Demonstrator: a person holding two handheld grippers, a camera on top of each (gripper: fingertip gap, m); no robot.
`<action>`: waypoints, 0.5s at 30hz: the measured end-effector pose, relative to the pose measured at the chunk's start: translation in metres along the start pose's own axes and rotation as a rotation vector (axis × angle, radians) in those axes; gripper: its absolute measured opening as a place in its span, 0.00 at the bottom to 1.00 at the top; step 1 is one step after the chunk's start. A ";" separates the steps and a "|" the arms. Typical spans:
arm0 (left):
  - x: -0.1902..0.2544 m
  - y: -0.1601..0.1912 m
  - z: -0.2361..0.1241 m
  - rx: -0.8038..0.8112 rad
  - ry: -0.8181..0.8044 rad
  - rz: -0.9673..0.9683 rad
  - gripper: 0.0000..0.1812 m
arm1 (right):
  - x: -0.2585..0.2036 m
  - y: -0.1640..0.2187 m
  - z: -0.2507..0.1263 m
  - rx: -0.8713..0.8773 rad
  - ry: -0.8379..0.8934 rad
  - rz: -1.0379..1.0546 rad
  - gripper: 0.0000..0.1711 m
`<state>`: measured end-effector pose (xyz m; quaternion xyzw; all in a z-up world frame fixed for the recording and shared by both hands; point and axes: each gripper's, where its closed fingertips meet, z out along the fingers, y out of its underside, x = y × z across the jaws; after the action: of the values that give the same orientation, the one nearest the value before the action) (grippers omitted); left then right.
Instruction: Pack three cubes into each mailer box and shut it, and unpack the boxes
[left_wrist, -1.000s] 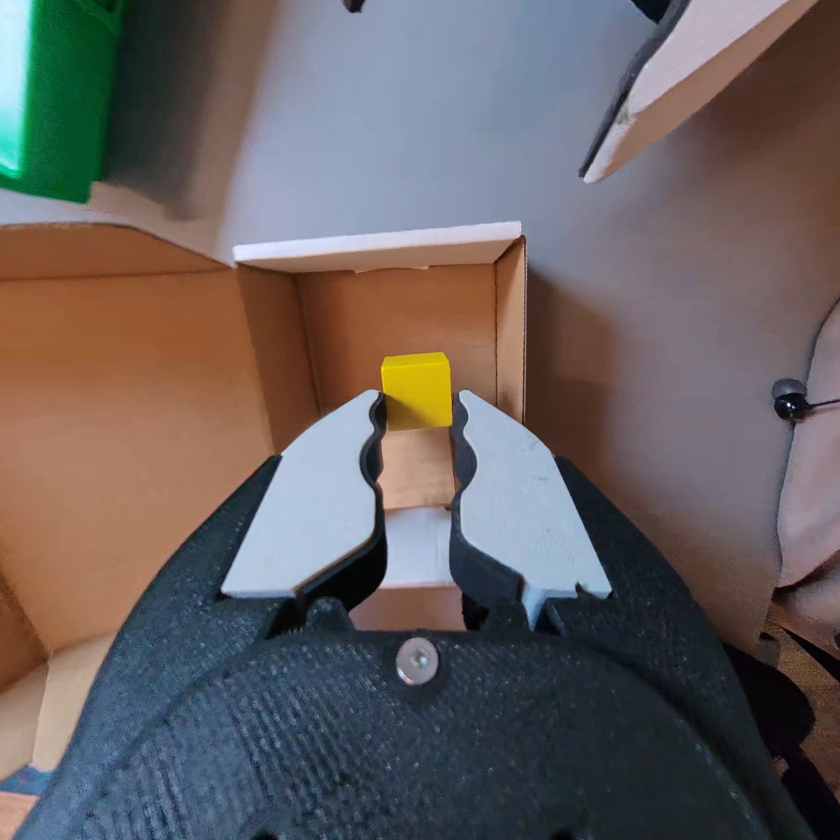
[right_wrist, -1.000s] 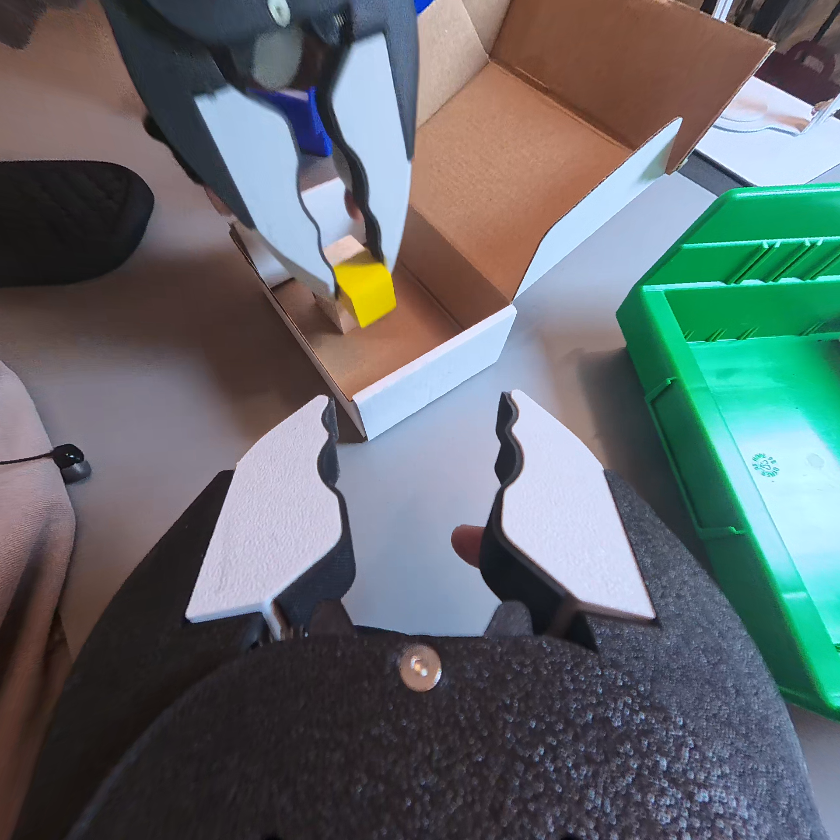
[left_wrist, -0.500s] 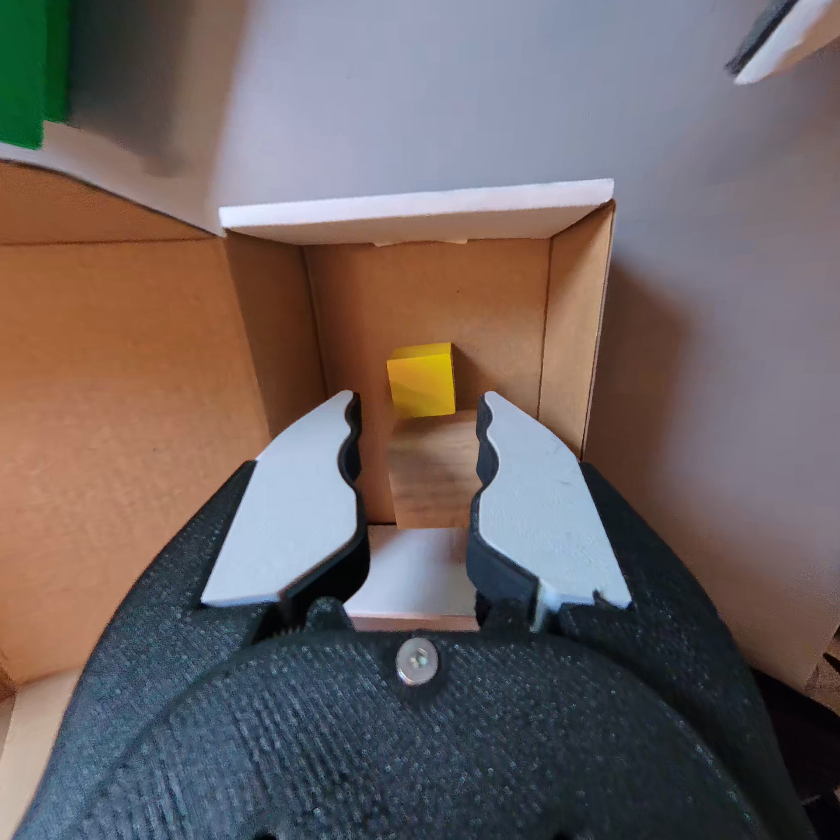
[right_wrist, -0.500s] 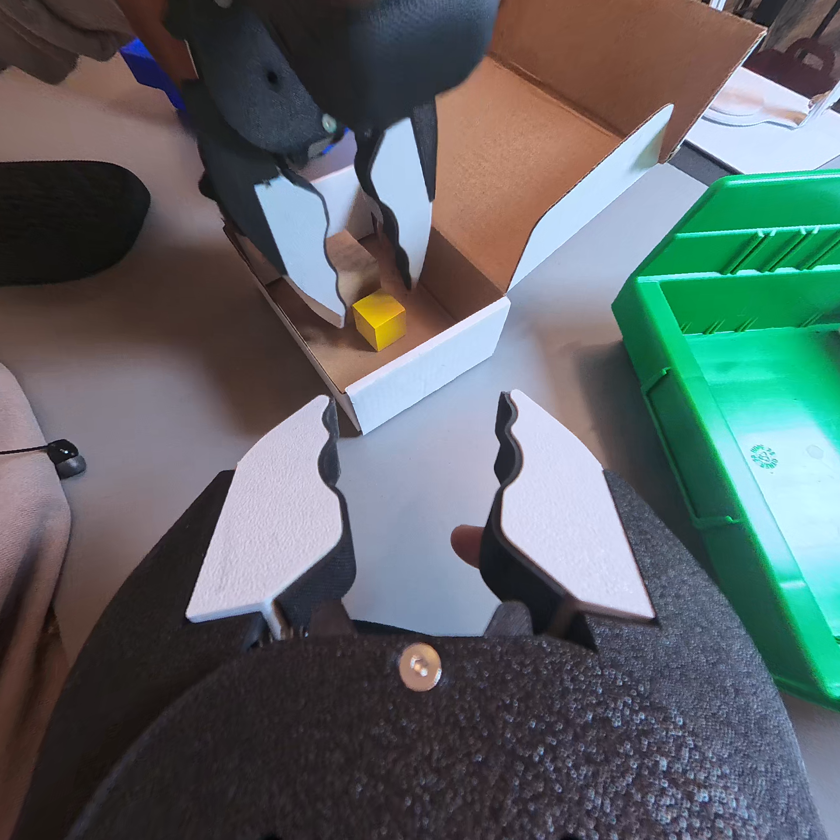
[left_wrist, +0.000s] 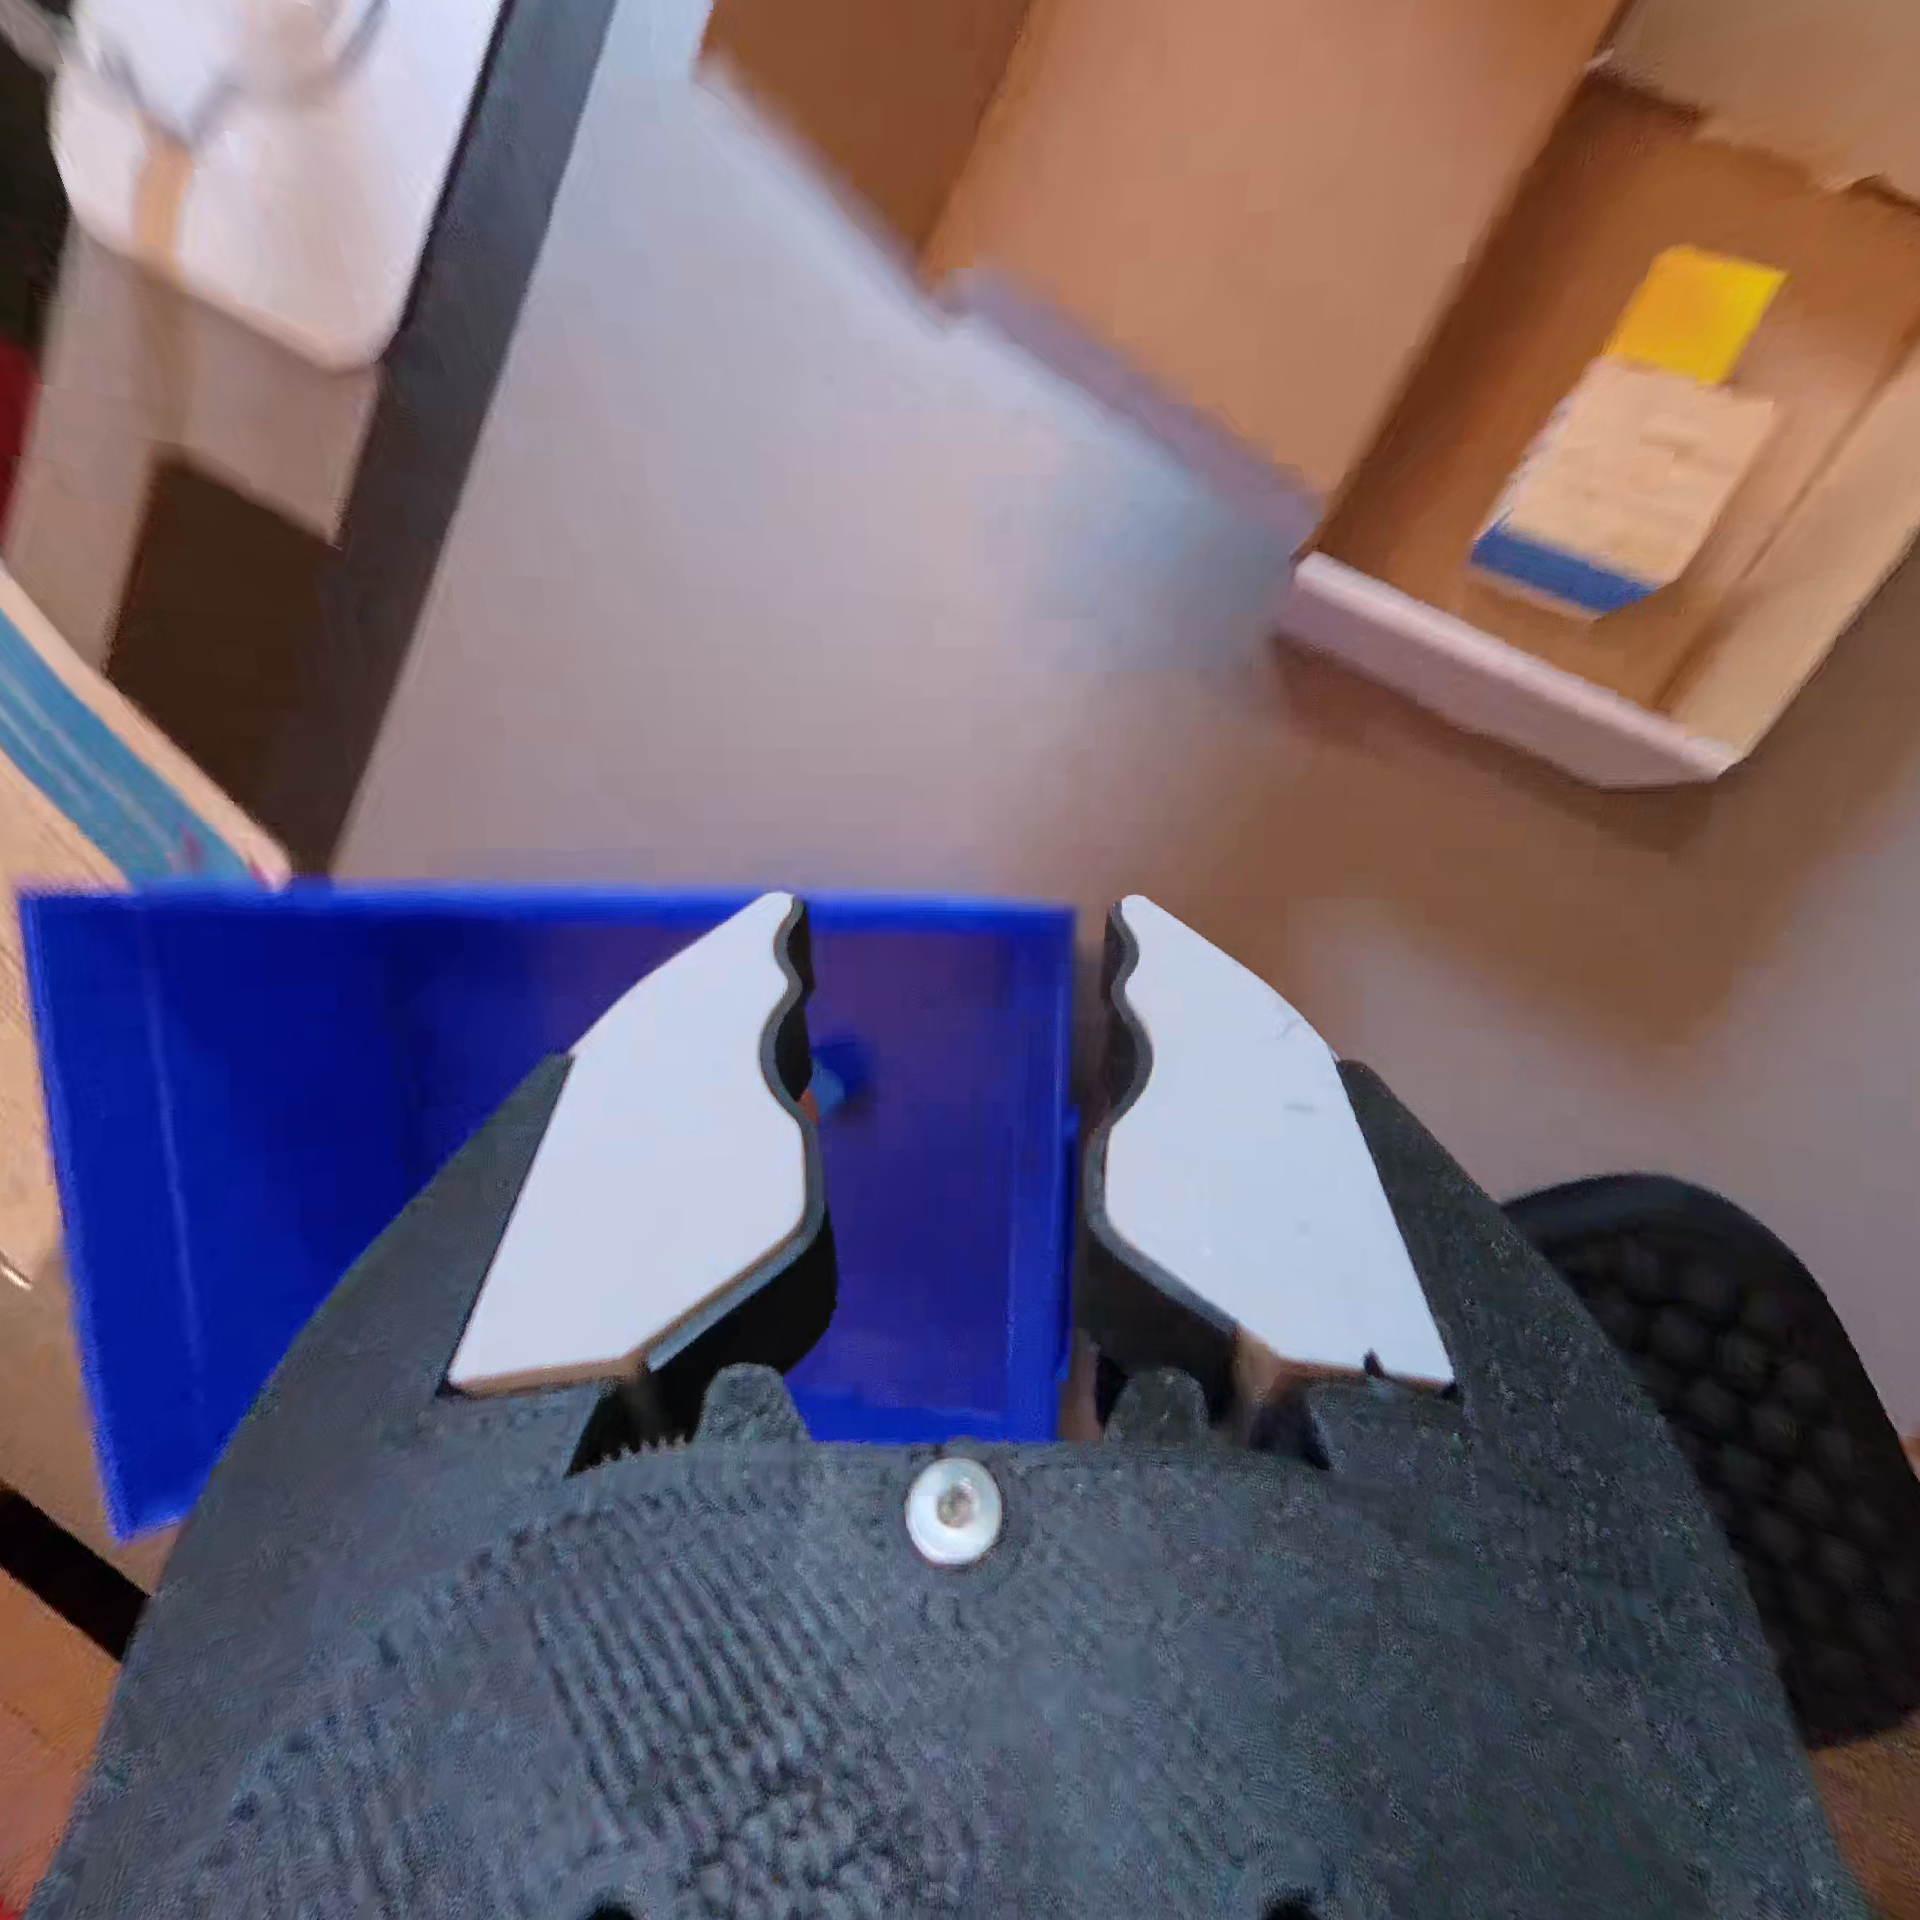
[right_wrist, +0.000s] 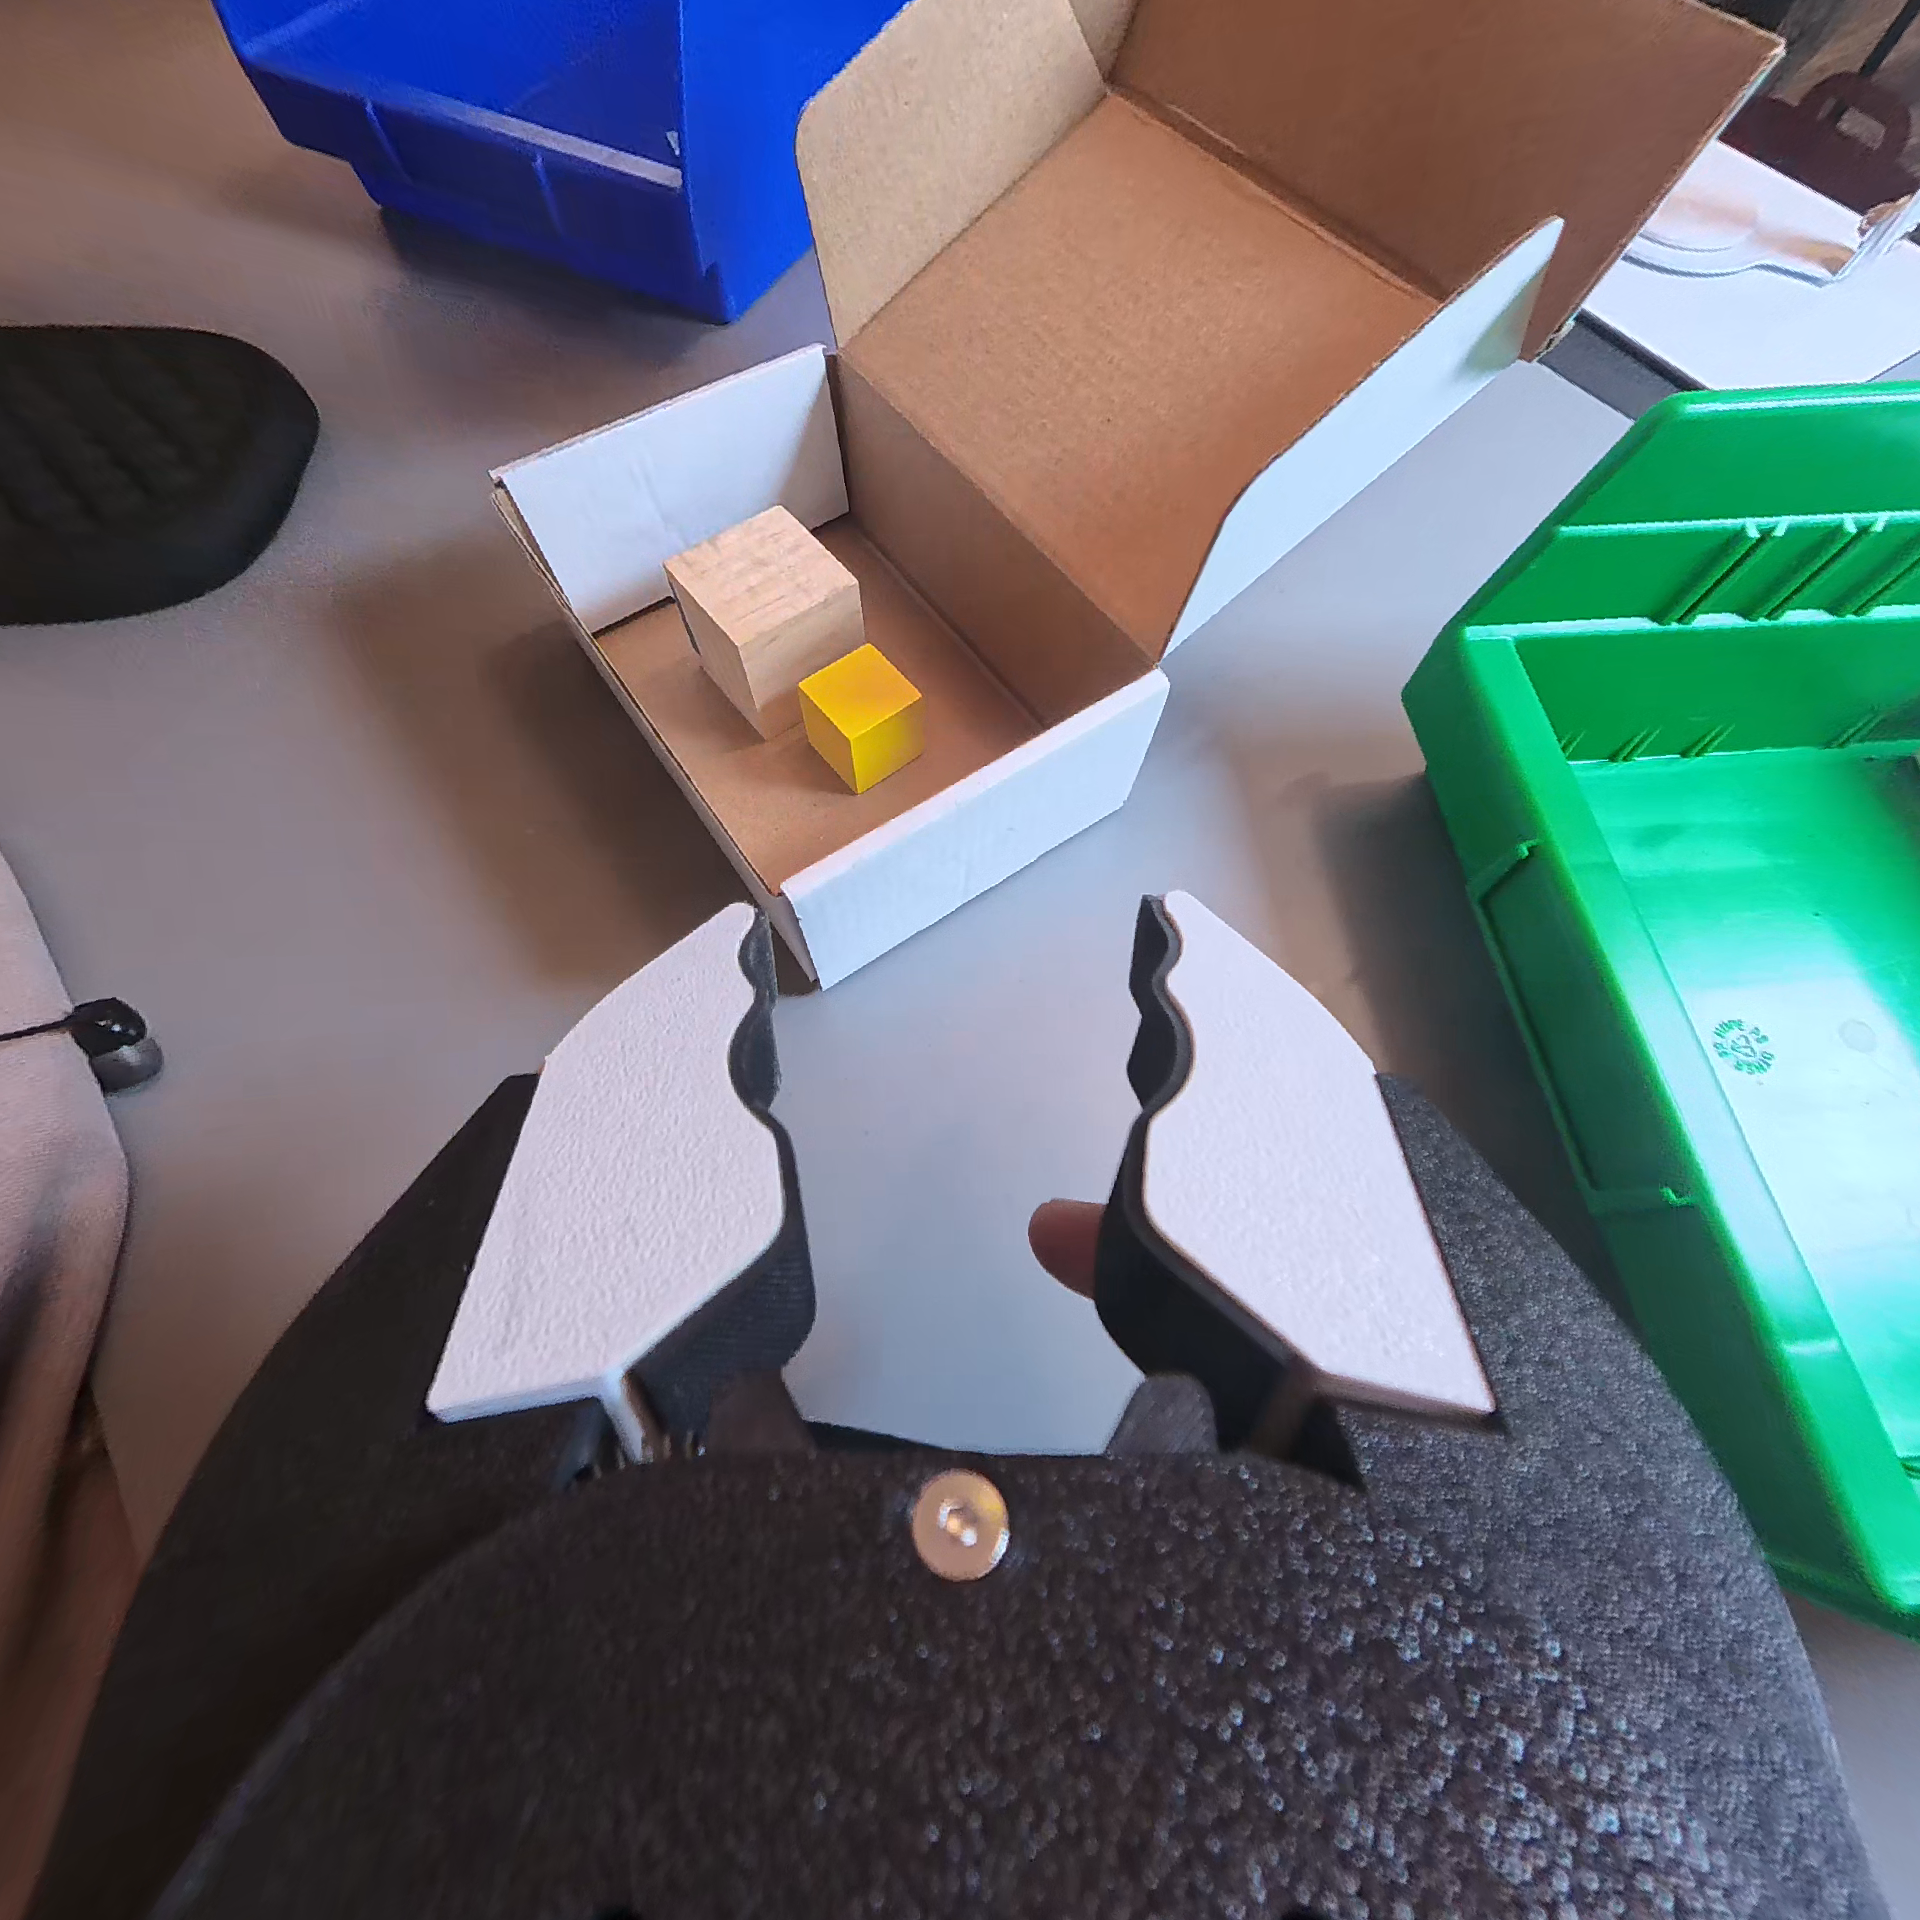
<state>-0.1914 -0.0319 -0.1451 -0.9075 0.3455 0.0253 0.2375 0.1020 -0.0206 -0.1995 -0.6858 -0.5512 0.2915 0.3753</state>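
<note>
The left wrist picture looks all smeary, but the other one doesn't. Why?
Left wrist view: motion blur smears the mailer box, the yellow cube and the blue bin; only the left tool looks sharp. Right wrist view: everything is crisp, with soft shadows beside the box.

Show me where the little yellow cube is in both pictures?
Left wrist view: the small yellow cube sits far up at the right, blurry, inside the open cardboard mailer box.
Right wrist view: it is near the middle, on the box floor just above the open jaws.
Shared landmark: the bigger plain wooden cube, right next to the yellow one in both views.
</note>
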 end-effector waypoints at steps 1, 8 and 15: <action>-0.011 0.018 0.001 -0.034 0.009 -0.072 0.31 | 0.000 0.000 0.001 -0.003 0.000 -0.002 0.38; -0.040 0.097 0.049 -0.168 0.028 -0.413 0.28 | -0.002 0.001 0.004 -0.019 0.002 -0.010 0.38; -0.050 0.118 0.083 -0.278 -0.039 -0.383 0.13 | 0.000 0.001 0.002 -0.012 0.013 -0.007 0.37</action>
<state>-0.2953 -0.0398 -0.2571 -0.9798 0.1555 0.0449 0.1173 0.1012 -0.0202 -0.2015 -0.6881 -0.5527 0.2824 0.3757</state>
